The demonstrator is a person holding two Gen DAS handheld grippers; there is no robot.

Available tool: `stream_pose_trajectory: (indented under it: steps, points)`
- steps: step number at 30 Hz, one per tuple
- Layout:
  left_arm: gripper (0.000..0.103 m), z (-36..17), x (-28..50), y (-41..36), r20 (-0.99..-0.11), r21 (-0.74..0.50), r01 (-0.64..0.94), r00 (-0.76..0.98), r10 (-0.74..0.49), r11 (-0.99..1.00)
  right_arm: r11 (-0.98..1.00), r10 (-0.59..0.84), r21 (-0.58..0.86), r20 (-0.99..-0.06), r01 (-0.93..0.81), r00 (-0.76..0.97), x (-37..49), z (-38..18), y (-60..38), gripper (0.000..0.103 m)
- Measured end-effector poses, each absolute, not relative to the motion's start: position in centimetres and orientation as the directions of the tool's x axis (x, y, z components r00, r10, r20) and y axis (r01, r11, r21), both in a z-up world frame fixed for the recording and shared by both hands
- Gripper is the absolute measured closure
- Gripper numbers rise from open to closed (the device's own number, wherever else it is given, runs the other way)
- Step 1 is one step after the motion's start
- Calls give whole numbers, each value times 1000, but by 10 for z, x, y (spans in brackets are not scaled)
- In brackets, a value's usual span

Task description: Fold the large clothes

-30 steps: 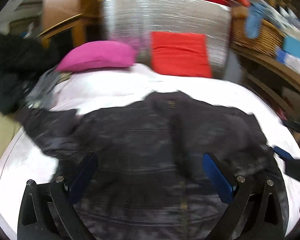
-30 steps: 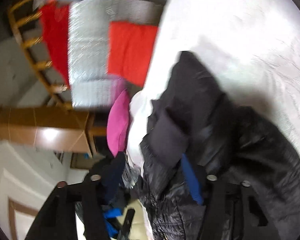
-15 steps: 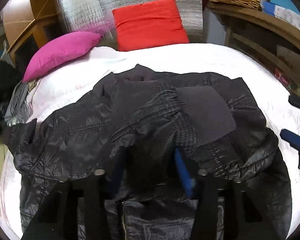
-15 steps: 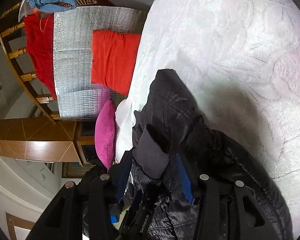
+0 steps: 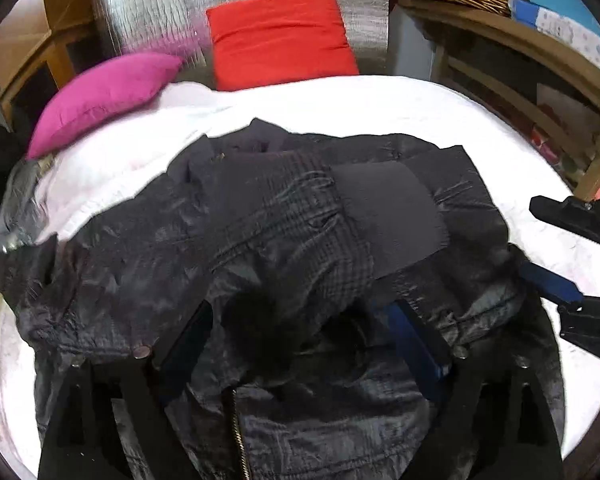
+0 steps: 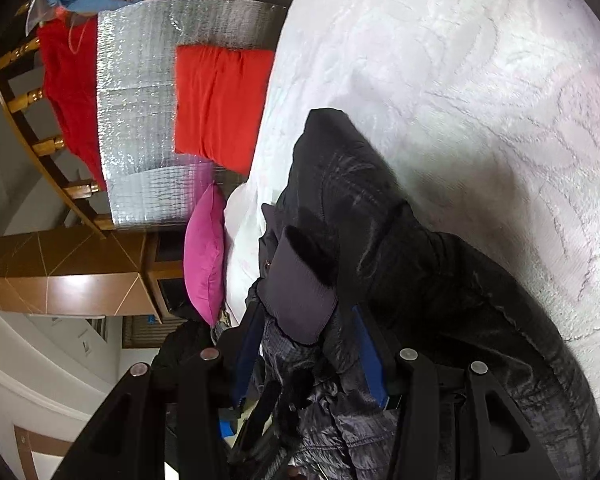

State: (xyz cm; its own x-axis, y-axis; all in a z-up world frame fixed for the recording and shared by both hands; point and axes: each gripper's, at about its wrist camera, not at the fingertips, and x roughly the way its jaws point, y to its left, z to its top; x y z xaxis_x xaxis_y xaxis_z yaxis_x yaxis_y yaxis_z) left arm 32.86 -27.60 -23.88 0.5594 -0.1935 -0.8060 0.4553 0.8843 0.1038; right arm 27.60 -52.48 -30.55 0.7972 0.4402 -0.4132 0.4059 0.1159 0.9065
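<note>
The black jacket (image 5: pixel 284 264) lies across the middle of the bed (image 5: pixel 380 100), one sleeve folded over its body with the knit cuff (image 5: pixel 388 220) on top. Judged progress: first sleeve fold made; remaining folds outstanding.

The left claw (image 5: pixel 300 340), released over the sleeve, has just been opening. The right claw (image 6: pixel 304 344) is clenched on jacket fabric below the cuff.

Only the left view shows the zipper (image 5: pixel 238 436); only the right shows the bare quilted bed edge.

Both wrist cameras look closely down at one jacket (image 5: pixel 284 240), sideways-rolled on the right
</note>
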Motion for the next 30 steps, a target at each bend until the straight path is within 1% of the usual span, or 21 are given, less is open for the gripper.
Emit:
stream_pose_trajectory:
  steps: [1, 2, 3, 4, 6, 7, 10, 13, 17, 21, 23, 26, 27, 29, 30]
  points:
    - [15, -240, 329, -278, -806, 111, 469, 558, -197, 876, 116, 440, 903, -420, 414, 794, 276, -307, -525, 53]
    - [20, -241, 330, -279, -805, 101, 481, 554, -213, 871, 116, 440, 901, -425, 419, 792, 277, -308, -526, 53]
    - [45, -241, 330, -278, -806, 85, 488, 546, -228, 869, 117, 438, 898, -431, 425, 789, 276, -309, -527, 53]
    - [73, -243, 334, -279, -817, 70, 490, 528, -232, 869, 117, 436, 895, -436, 431, 787, 276, -310, -528, 53]
    - [92, -245, 342, -277, -833, 38, 488, 498, -243, 872, 115, 432, 891, -442, 438, 786, 275, -312, -530, 53]
    - [94, -244, 344, -275, -830, 18, 487, 494, -258, 873, 115, 432, 890, -444, 441, 785, 275, -313, -532, 53]
    - [99, -236, 343, -267, -810, 8, 494, 513, -284, 870, 118, 436, 883, -458, 455, 775, 275, -317, -533, 54]
    - [99, -218, 341, -246, -783, -47, 482, 526, -332, 875, 131, 440, 871, -479, 474, 759, 276, -321, -534, 53]
    - [99, -205, 345, -203, -765, -115, 431, 536, -357, 895, 148, 440, 856, -505, 495, 742, 277, -325, -534, 54]
    - [99, -214, 353, -140, -795, -166, 308, 521, -313, 937, 157, 435, 846, -522, 510, 733, 275, -327, -533, 60]
    - [99, -219, 354, -115, -807, -153, 245, 528, -265, 957, 157, 434, 843, -526, 514, 731, 275, -328, -532, 60]
    - [99, -227, 356, -69, -827, -194, 142, 509, -239, 971, 168, 431, 841, -531, 514, 729, 275, -328, -532, 60]
    - [97, -227, 354, -54, -826, -205, 107, 514, -231, 973, 172, 430, 840, -534, 514, 728, 275, -328, -532, 60]
    - [87, -226, 352, -44, -823, -226, 86, 516, -238, 970, 177, 428, 838, -538, 517, 726, 276, -327, -531, 60]
    - [72, -224, 351, -42, -820, -237, 83, 516, -246, 968, 177, 428, 837, -539, 518, 725, 276, -328, -530, 60]
